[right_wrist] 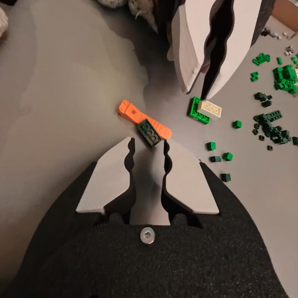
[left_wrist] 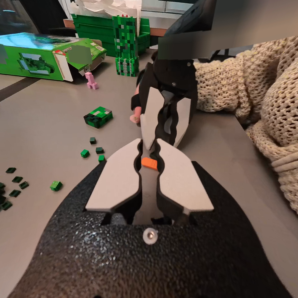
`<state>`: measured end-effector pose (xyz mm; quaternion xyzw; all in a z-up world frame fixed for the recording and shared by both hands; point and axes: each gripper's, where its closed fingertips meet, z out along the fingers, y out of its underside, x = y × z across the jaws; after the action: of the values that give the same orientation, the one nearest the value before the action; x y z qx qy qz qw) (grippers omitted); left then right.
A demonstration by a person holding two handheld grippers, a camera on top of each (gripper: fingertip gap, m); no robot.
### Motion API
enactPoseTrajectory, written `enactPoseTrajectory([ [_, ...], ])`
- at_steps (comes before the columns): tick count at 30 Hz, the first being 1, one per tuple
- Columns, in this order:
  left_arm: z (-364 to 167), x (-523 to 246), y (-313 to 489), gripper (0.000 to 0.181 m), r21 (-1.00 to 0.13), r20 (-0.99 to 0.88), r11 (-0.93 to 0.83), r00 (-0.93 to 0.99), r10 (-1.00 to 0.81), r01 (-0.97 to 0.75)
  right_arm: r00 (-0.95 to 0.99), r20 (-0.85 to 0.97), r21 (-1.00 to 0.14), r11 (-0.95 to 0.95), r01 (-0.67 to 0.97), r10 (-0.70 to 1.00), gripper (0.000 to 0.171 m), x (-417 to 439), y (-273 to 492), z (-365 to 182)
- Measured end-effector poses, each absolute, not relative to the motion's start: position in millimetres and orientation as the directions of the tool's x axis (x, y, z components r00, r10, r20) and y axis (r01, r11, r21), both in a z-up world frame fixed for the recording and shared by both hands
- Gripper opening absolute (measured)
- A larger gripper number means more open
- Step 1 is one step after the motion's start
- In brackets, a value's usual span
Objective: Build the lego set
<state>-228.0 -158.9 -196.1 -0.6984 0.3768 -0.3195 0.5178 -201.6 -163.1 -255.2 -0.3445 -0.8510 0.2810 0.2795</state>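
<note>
right claw [right_wrist: 148,140] sits spread wide, empty, with the dark green studded lego brick [right_wrist: 149,134] lying just ahead of its tips, propped on the flat orange plastic separator tool [right_wrist: 129,112]

Grey matte tabletop [left_wrist: 48,116] with dark strip at far left edge [left_wrist: 14,90], wood-edged surface [left_wrist: 158,31] behind it, pale wall at upper right [left_wrist: 258,21], dark glazed panels at top [left_wrist: 169,6], cream knitted blanket [left_wrist: 241,90] on right; dim, even light.
</note>
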Motion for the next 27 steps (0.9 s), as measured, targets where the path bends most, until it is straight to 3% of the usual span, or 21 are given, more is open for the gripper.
enactPoseTrajectory([
  [5, -194, -225, -164, 0.024, -0.970, 0.011, -0.125, 0.479, -0.878, -0.208, -0.684, 0.224, -0.688, 0.610, 0.393, 0.694, 0.033, -209, -163, -251],
  [9, -195, -223, -169, 0.030, -0.964, -0.062, -0.063, 0.447, -0.892, -0.260, -0.736, 0.177, -0.638, 0.646, 0.420, 0.654, 0.028, -207, -163, -260],
  [15, -203, -216, -176, 0.032, -0.932, -0.188, 0.037, 0.392, -0.901, -0.362, -0.731, 0.116, -0.679, 0.591, 0.436, 0.672, 0.020, -209, -165, -260],
  [20, -223, -218, -175, 0.034, -0.778, -0.455, 0.195, 0.322, -0.830, -0.597, -0.704, 0.068, -0.755, 0.497, 0.427, 0.707, 0.020, -215, -164, -250],
  [27, -239, -211, -174, 0.020, -0.507, -0.716, 0.357, 0.152, -0.681, -0.785, -0.711, 0.010, -0.816, 0.417, 0.401, 0.703, 0.019, -220, -171, -235],
])
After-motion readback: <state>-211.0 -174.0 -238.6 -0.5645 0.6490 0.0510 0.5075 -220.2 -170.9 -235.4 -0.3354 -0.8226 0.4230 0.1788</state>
